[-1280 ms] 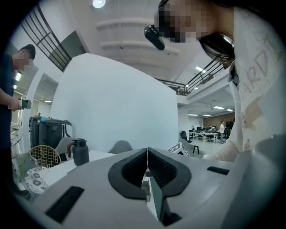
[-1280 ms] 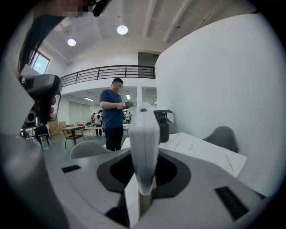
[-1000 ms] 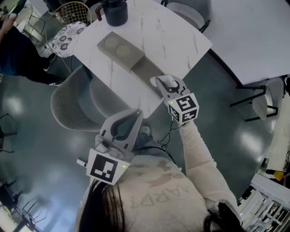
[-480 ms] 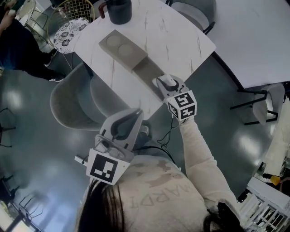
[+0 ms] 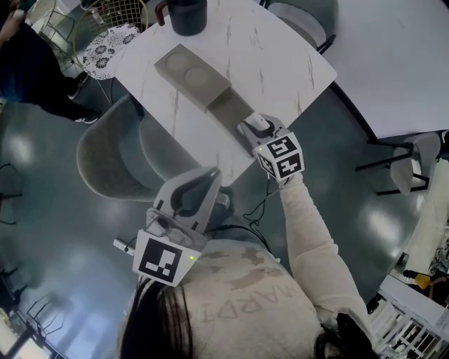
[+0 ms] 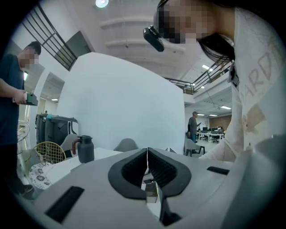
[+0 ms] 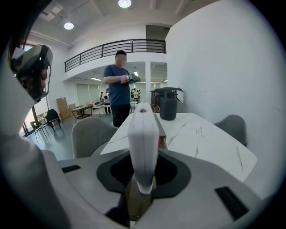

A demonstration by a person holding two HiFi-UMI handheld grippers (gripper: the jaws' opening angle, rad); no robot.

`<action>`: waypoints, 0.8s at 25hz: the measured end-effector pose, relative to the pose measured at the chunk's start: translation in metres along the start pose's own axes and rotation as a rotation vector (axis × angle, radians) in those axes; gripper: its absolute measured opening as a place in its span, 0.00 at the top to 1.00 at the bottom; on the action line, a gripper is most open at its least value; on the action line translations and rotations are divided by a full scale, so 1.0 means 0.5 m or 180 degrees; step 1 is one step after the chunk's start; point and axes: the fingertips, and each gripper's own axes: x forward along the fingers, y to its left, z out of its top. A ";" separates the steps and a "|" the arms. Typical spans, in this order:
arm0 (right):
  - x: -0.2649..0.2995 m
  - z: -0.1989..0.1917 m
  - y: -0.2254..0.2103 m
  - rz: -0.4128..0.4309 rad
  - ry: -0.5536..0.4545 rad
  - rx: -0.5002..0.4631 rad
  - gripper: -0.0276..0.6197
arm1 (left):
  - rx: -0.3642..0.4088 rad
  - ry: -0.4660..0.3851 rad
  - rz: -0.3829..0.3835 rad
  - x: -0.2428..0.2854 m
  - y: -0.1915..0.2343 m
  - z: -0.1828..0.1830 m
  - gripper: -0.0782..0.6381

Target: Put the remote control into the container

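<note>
Remote control [image 7: 143, 143] sits clamped in the right claw [image 7: 142, 176] at the near end of the container [image 5: 223, 105] on the bench [image 5: 280, 56]. The left claw [image 6: 147, 163] is closed and empty. Released off-centre, the remote could catch the rim and tip out.

Open tabletop [image 5: 280, 56] lies right of the container [image 5: 203, 87]; jug [image 5: 188, 14] stands beyond; chair [image 5: 112, 161] crowds left.

Open-plan office hall: a railed mezzanine [image 7: 114, 47] runs beneath recessed ceiling lights [image 7: 124, 3], and desks [image 6: 215, 132] with seats fill the far end. Grey shell chairs [image 5: 105, 158] flank a marble-patterned tabletop [image 5: 280, 56] on a polished grey floor [image 5: 42, 231].
</note>
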 end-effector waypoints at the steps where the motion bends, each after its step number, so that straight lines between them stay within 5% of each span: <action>1: 0.003 -0.001 0.001 0.0015 0.0042 -0.0017 0.81 | 0.0001 0.0002 0.0005 -0.001 0.003 0.000 0.87; 20: 0.041 -0.011 0.029 0.0512 0.1089 -0.0264 0.81 | -0.0010 -0.0042 0.0026 -0.027 0.024 -0.002 0.87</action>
